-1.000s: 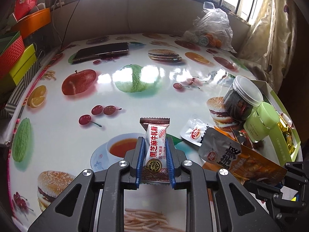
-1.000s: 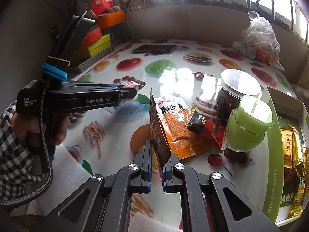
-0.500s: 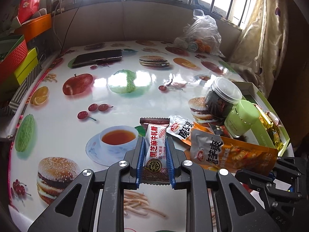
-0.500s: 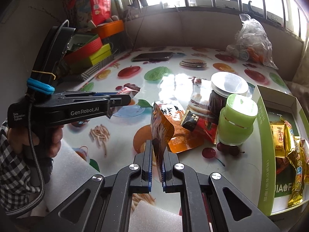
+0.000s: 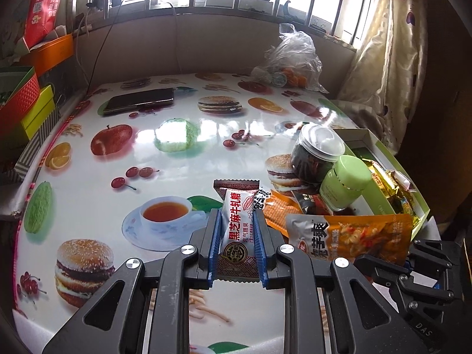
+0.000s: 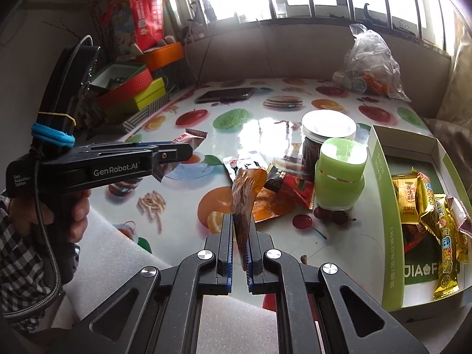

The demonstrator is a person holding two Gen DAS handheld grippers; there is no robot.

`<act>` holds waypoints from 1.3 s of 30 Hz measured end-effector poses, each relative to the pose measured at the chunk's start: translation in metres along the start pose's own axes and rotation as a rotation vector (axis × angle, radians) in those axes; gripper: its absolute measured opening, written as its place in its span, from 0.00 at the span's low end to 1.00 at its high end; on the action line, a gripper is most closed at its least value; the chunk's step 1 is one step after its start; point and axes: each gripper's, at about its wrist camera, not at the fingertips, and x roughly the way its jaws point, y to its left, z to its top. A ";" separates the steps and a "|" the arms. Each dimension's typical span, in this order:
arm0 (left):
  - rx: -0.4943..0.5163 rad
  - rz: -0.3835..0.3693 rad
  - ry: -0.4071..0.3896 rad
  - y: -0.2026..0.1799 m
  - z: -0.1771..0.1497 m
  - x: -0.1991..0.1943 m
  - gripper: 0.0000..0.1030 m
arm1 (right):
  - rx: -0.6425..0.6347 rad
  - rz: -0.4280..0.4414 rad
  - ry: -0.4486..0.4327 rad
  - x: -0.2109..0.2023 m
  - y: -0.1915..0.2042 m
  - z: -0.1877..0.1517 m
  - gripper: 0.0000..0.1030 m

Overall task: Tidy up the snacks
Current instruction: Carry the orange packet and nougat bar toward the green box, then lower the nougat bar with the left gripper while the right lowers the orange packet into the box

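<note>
My left gripper [image 5: 237, 215] is shut on a white and brown nougat candy packet [image 5: 237, 224], held upright above the table. The same gripper [image 6: 188, 152] shows from the side in the right wrist view, with the candy [image 6: 188, 138] sticking out of its tip. My right gripper [image 6: 239, 221] is shut on the edge of an orange snack pouch [image 6: 244, 197], seen edge-on; that pouch [image 5: 351, 236] hangs at lower right in the left wrist view. A green-rimmed box [image 6: 380, 177] at the right holds several gold candy bars [image 6: 442, 224].
A green-lidded jar [image 6: 339, 174] and a dark jar with a clear lid [image 6: 324, 135] stand beside the box, with loose snack packets [image 6: 283, 183] in front. A phone [image 5: 138, 100] and a plastic bag [image 5: 292, 62] lie at the far side. Coloured boxes [image 6: 132, 94] are stacked at left.
Both grippers have risen and drawn back from the table, each keeping its packet. The orange pouch has lifted clear of the pile on the table.
</note>
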 end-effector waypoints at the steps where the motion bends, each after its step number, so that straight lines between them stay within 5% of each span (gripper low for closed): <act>1: 0.003 -0.003 -0.004 -0.002 0.001 -0.002 0.22 | 0.000 -0.001 -0.004 -0.002 0.001 -0.001 0.07; 22: 0.058 -0.054 -0.044 -0.031 0.008 -0.018 0.22 | 0.040 -0.036 -0.115 -0.050 -0.015 0.002 0.06; 39: 0.152 -0.135 -0.055 -0.092 0.025 -0.019 0.22 | 0.108 -0.134 -0.209 -0.097 -0.054 0.004 0.06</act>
